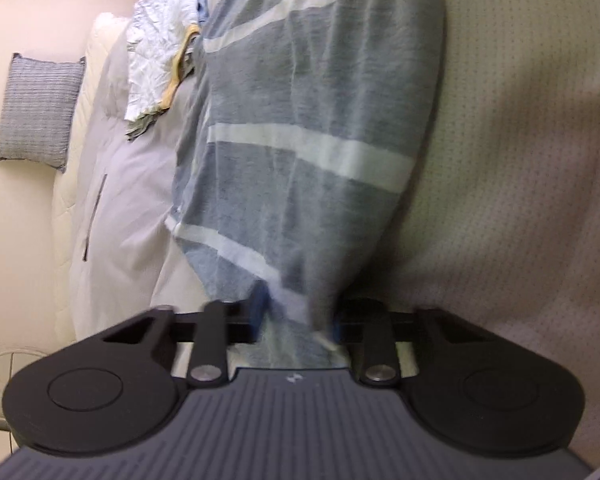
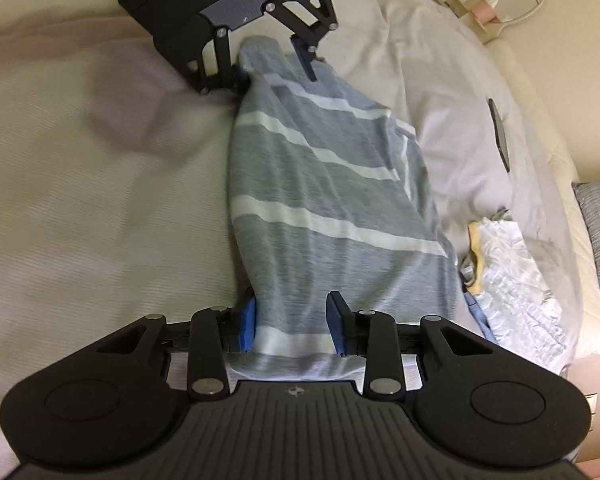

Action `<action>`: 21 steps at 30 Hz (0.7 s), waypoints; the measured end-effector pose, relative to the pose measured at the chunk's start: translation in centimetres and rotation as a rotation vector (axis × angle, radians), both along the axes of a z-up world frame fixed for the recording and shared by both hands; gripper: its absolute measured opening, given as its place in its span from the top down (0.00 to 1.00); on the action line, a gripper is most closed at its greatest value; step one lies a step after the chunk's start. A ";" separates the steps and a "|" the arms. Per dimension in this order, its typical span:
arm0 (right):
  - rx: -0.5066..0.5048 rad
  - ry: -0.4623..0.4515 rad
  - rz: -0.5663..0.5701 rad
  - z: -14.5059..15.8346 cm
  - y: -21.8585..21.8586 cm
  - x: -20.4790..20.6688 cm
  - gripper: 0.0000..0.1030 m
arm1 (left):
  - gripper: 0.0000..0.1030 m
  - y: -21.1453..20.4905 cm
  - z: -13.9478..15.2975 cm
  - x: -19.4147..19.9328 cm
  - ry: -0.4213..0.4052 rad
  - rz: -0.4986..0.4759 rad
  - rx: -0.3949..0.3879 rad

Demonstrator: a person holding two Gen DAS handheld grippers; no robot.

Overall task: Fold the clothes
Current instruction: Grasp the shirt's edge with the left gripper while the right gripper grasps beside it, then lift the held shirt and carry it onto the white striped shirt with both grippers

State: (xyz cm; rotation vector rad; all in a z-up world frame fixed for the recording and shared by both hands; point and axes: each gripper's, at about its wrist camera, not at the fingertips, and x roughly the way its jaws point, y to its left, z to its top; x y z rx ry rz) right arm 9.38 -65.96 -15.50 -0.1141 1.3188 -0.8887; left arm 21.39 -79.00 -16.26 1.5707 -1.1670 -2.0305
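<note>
Both grippers' jaws pinch striped garment [image 2: 320, 208]; left pads blurred.

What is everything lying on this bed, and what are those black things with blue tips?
striped garment: one, grey-blue with white stripes, stretched along the bed between both tools
bed cover: one, cream, beneath everything
pale jacket: one, light grey with a dark zip, beside the striped garment
crumpled cloth: one, white-blue with yellow trim, lying on the jacket
cushion: one, grey-blue, at the bed's edge
left hand-held gripper: black with blue pads, pinching the garment's far end
right hand-held gripper: black with blue pads, closed on the near end
</note>
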 end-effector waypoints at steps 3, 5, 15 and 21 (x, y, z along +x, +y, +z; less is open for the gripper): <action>0.034 -0.013 0.002 -0.1 -0.8 -0.2 0.92 | 0.94 -0.1 1.0 -0.4 0.004 0.029 0.023; 0.050 -0.031 0.003 0.4 -1.1 -0.6 0.96 | 0.95 -0.1 2.3 -0.6 0.019 0.051 0.029; -0.052 -0.079 0.028 9.9 -0.9 -5.0 0.97 | 0.95 1.1 14.0 -3.1 0.131 0.120 -0.003; -0.148 -0.062 0.051 15.8 -1.2 -8.3 0.97 | 0.95 1.0 20.0 -7.2 0.155 0.174 0.013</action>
